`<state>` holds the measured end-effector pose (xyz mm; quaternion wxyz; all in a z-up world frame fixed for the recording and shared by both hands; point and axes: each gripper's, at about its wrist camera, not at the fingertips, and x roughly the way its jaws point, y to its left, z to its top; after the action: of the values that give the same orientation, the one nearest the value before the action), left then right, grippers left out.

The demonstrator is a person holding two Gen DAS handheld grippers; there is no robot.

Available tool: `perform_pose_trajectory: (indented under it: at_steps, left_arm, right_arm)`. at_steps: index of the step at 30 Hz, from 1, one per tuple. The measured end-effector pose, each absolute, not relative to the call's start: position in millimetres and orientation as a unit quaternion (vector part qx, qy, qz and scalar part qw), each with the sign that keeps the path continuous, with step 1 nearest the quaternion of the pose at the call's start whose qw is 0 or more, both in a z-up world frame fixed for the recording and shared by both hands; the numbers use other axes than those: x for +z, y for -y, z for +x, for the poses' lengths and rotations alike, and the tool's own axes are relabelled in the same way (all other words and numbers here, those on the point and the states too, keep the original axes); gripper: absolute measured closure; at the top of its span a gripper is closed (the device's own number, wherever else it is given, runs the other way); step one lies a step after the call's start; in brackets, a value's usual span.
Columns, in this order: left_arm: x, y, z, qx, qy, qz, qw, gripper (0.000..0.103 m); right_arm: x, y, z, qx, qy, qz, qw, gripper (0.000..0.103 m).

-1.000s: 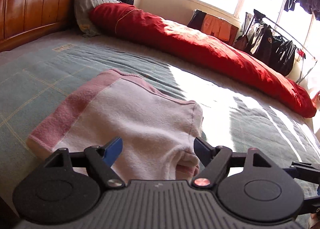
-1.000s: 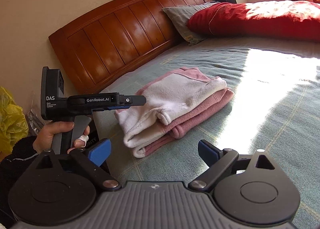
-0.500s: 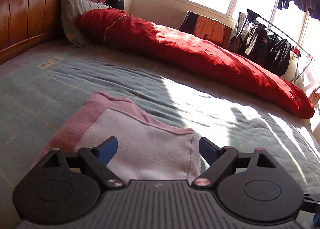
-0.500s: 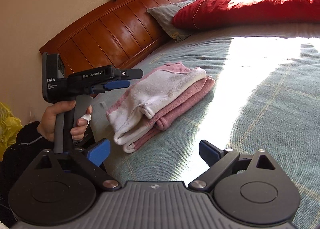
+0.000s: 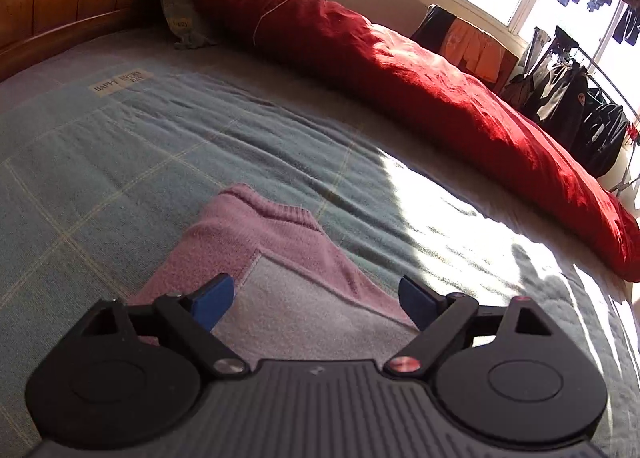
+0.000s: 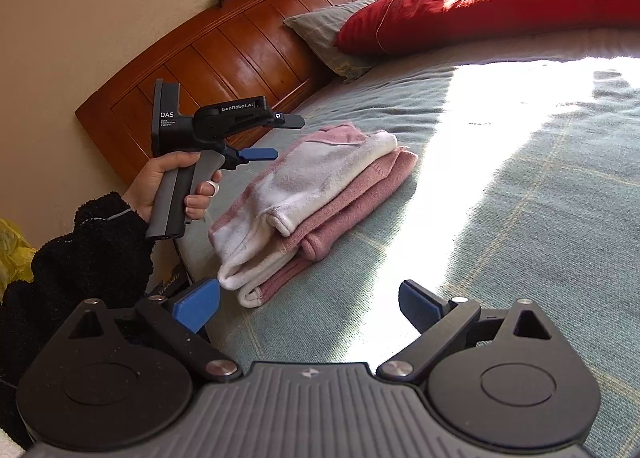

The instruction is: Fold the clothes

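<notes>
My left gripper [image 5: 316,300] stands wide with nothing pinched; its housing cuts off the near part of the folded pink and white garment [image 5: 280,258] at lower centre of that view. From my right wrist view the whole bundle [image 6: 316,201] lies mid-frame on the blue-green bedspread [image 6: 500,217] — how many layers it has I cannot make out. My right gripper [image 6: 310,304] is also wide and empty. My left hand [image 6: 160,181] grips the handle at left, its sleeve [image 6: 92,258] partly hidden.
</notes>
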<state>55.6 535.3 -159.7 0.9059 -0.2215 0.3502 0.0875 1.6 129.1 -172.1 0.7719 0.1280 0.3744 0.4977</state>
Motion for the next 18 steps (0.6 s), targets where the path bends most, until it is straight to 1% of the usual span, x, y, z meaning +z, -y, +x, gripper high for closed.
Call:
perform_pose_trajectory:
  at_steps: [2, 4, 5, 8, 11, 14, 18]
  left_arm:
    - [-176.2, -540.1, 72.3, 0.104, -0.367, -0.228, 0.896, 0.013]
    - [-184.8, -533.8, 78.4, 0.111, -0.373, -0.201, 0.899, 0.008]
    - [-184.7, -525.6, 79.4, 0.112, -0.376, -0.177, 0.903, 0.003]
    - [-180.6, -499.4, 81.0, 0.121, -0.393, -0.100, 0.906, 0.002]
    - [-165.6, -472.8, 66.5, 0.122, -0.400, -0.060, 0.906, 0.002]
    - [-145.9, -445.0, 33.9, 0.064, -0.376, -0.070, 0.922, 0.002]
    - [-144.4, -419.1, 2.2, -0.005, -0.388, -0.144, 0.910, 0.001]
  right_arm:
    - [-170.2, -129.7, -0.2, 0.496, -0.373, 0.120, 0.775, 0.005]
    - [-168.0, -129.2, -1.8, 0.493, -0.372, 0.112, 0.779, 0.004]
    - [-166.7, -128.3, -2.8, 0.491, -0.371, 0.108, 0.781, 0.004]
    - [-162.6, -124.3, -6.5, 0.486, -0.368, 0.099, 0.787, 0.002]
    - [-156.7, -118.8, -11.6, 0.485, -0.363, 0.099, 0.790, 0.002]
    - [-149.7, -111.1, -18.7, 0.485, -0.356, 0.106, 0.792, 0.001]
    - [-144.9, -99.6, -33.0, 0.479, -0.358, 0.114, 0.793, 0.001]
